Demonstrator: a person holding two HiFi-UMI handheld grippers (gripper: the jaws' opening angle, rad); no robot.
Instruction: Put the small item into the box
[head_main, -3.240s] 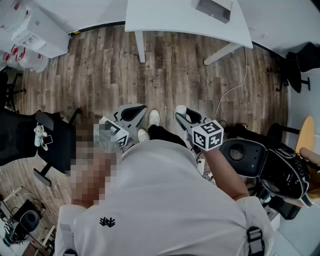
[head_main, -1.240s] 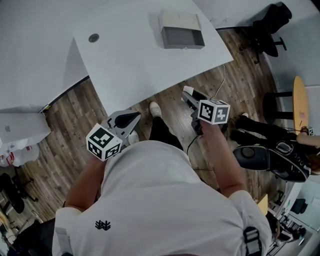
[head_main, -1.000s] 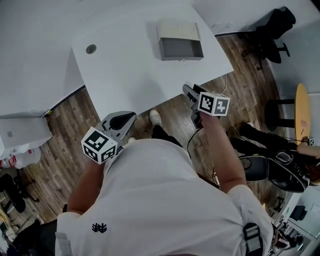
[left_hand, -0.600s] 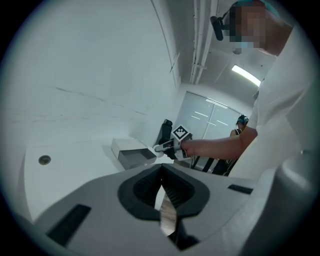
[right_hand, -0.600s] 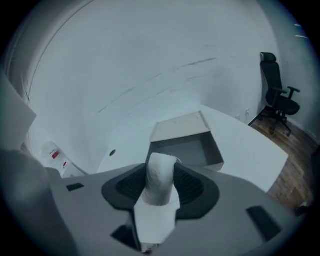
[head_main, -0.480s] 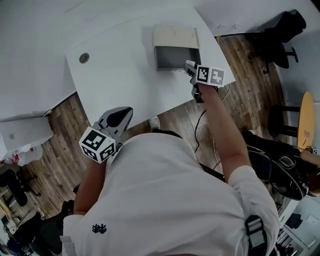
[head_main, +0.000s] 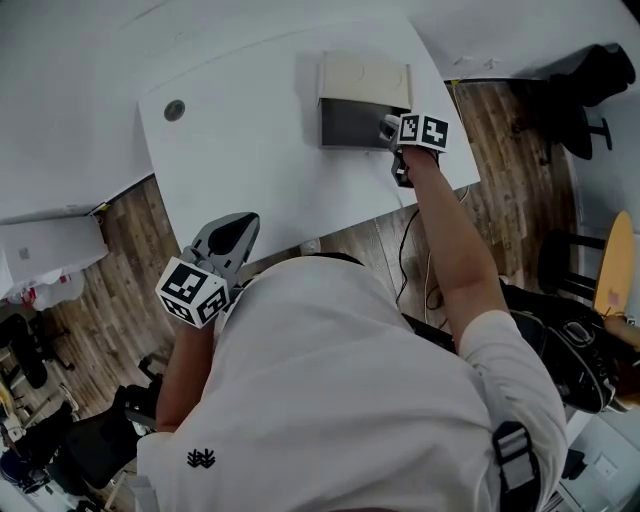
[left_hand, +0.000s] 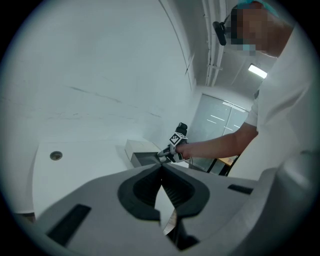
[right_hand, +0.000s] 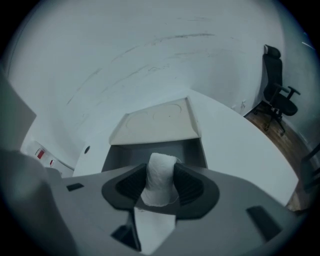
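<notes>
The box (head_main: 352, 122) stands on the white table (head_main: 250, 150), its grey inside open toward me and its beige lid (head_main: 365, 75) laid back behind. My right gripper (head_main: 390, 129) hovers at the box's front right corner, shut on a small white roll (right_hand: 159, 187). In the right gripper view the box's hollow (right_hand: 150, 152) lies just beyond the gripper (right_hand: 160, 171). My left gripper (head_main: 228, 236) hangs at the table's near edge with its jaws shut and nothing between them. The left gripper view shows that gripper (left_hand: 161, 169) with the box (left_hand: 140, 152) and the right gripper (left_hand: 167, 155) far ahead.
A round cable hole (head_main: 175, 110) sits in the table's left part. Wooden floor (head_main: 110, 260) shows below the table's edge. Black office chairs (head_main: 590, 75) stand at the right, with a cable (head_main: 408, 262) hanging from the table edge. A white wall lies behind the table.
My right gripper has travelled from above the floor across the table edge to the box's front, still carrying the roll. The left gripper has drifted a little toward the table edge.
</notes>
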